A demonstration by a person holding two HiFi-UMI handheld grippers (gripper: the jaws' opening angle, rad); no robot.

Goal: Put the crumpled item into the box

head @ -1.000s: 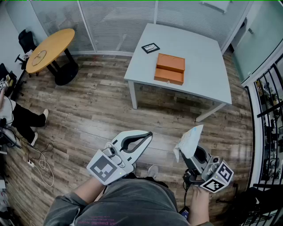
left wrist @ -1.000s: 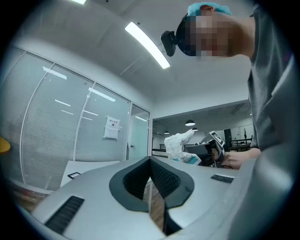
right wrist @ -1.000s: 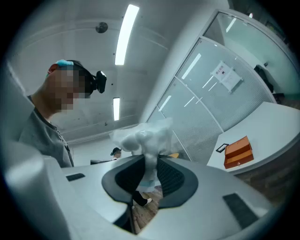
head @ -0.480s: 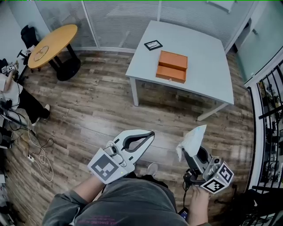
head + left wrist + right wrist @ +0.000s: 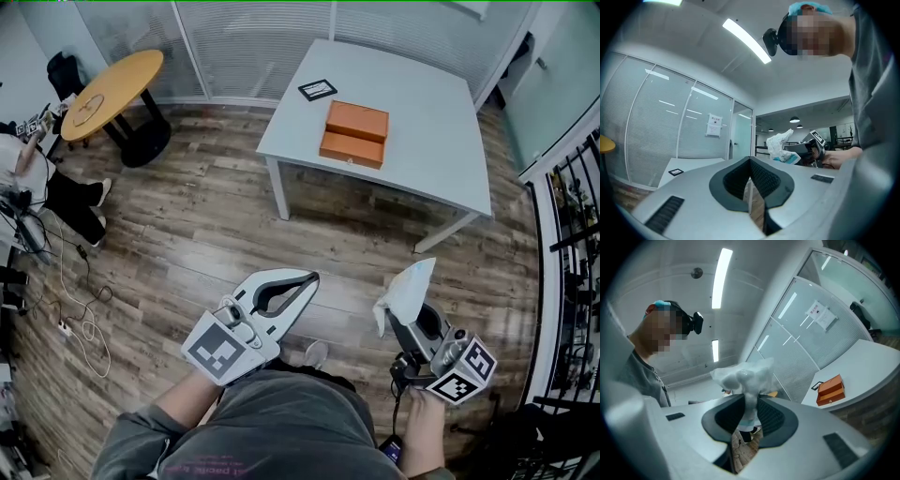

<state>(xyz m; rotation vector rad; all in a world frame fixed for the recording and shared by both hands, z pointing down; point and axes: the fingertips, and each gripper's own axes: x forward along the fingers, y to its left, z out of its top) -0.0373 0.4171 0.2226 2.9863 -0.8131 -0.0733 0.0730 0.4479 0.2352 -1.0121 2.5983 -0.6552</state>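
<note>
An orange box point(image 5: 353, 134), lid closed, lies on the white table point(image 5: 422, 112) far ahead of me; it also shows small in the right gripper view point(image 5: 830, 389). My right gripper point(image 5: 396, 322) is shut on a crumpled white item point(image 5: 405, 292), held upright above the wooden floor. In the right gripper view the crumpled item point(image 5: 743, 376) bulges above the pads point(image 5: 771, 416) that pinch its lower part. My left gripper point(image 5: 312, 276) is shut with nothing in it, level with the right one. The left gripper view shows its tips together point(image 5: 750, 161) and the crumpled item point(image 5: 780, 143) off to the right.
A black-framed marker card point(image 5: 318, 90) lies behind the box. A round wooden table point(image 5: 108, 89) stands at the far left. A seated person point(image 5: 56, 202) and loose cables point(image 5: 80, 323) are at the left edge. Glass partitions close the back; a dark railing point(image 5: 572, 281) runs along the right.
Both grippers keep their hold and pose. The head view has drifted, so the table and box sit slightly further left, and the seated person shows more.
</note>
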